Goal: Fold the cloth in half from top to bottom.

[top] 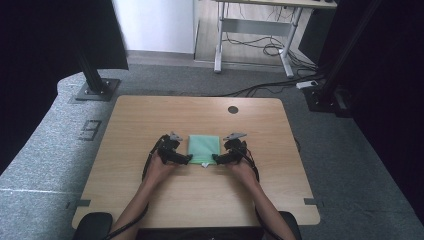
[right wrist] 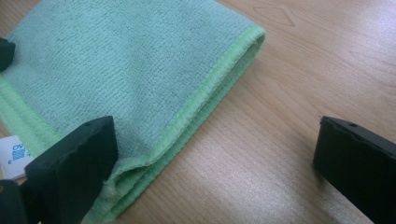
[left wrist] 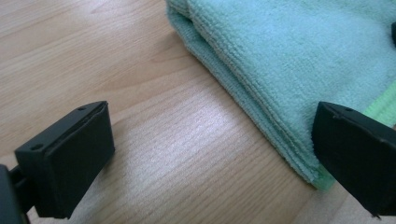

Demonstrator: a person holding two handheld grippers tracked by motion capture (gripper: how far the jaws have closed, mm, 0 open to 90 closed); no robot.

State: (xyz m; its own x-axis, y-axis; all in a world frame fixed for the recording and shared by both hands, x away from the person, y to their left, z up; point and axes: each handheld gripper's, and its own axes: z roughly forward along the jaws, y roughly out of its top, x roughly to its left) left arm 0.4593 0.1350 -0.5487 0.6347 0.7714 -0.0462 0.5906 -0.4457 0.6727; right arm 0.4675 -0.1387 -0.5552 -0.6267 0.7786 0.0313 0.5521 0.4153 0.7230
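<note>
Folded green microfibre cloth [top: 204,148] lying mid-desk [top: 150,115], both grippers, left [top: 188,159] and right [top: 215,159], straddling its near corners with jaws gaping apart, label partly hidden.

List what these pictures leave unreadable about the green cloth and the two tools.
- Print on the white label: right gripper view, cut off by the left edge and blurred.
- Number of layers in the folded green cloth: too small in the high view.
- Whether the left tool and right tool touch the cloth: high view, too small.
</note>
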